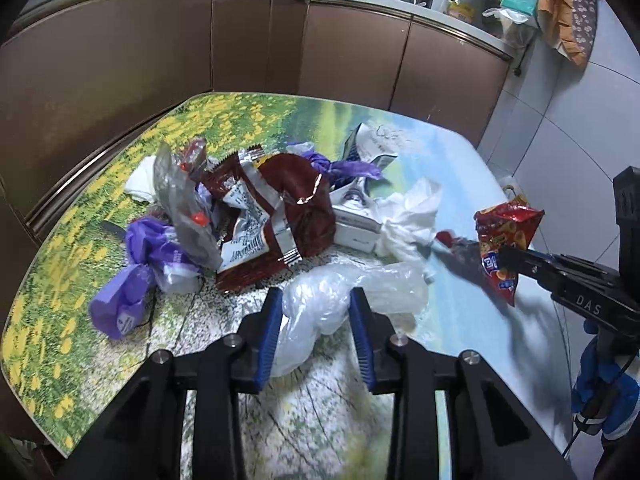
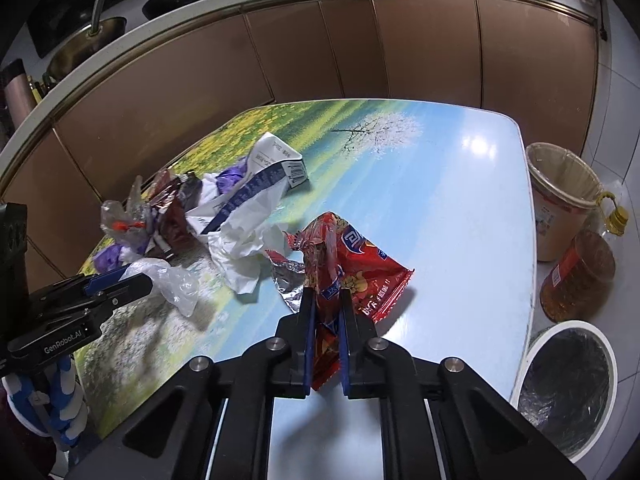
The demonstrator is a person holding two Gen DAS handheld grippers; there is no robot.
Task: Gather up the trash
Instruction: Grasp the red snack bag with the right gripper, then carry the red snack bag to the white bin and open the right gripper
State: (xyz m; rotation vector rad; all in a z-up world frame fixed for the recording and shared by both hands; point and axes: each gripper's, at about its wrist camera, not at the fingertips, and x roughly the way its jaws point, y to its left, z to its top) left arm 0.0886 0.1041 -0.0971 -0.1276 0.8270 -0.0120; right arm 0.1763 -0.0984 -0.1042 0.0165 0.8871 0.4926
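On the flower-print table (image 1: 248, 116) lies a trash pile: a dark red wrapper (image 1: 298, 200), purple bags (image 1: 150, 246), white tissue (image 1: 414, 212) and a milk carton (image 2: 276, 164). My left gripper (image 1: 316, 295) is at the pile's near edge, its blue pads pressed on a clear plastic bag (image 1: 386, 284) that bulges between them. In the right wrist view the left gripper (image 2: 120, 280) comes in from the left, with the clear bag (image 2: 178, 282) at its tips. To the right, my right gripper (image 2: 326, 300) is shut on a crumpled red snack bag (image 2: 362, 264). That red snack bag (image 1: 506, 232) hangs from the right gripper (image 1: 505, 259) just above the tabletop.
Past the table's right edge on the floor stand a round bin with a black liner (image 2: 564, 388), a beige-lined bucket (image 2: 560, 184) and an oil bottle (image 2: 576, 276). Brown cabinets (image 2: 400, 48) close off the far side. A person's blue-and-white gloved hands hold both grippers.
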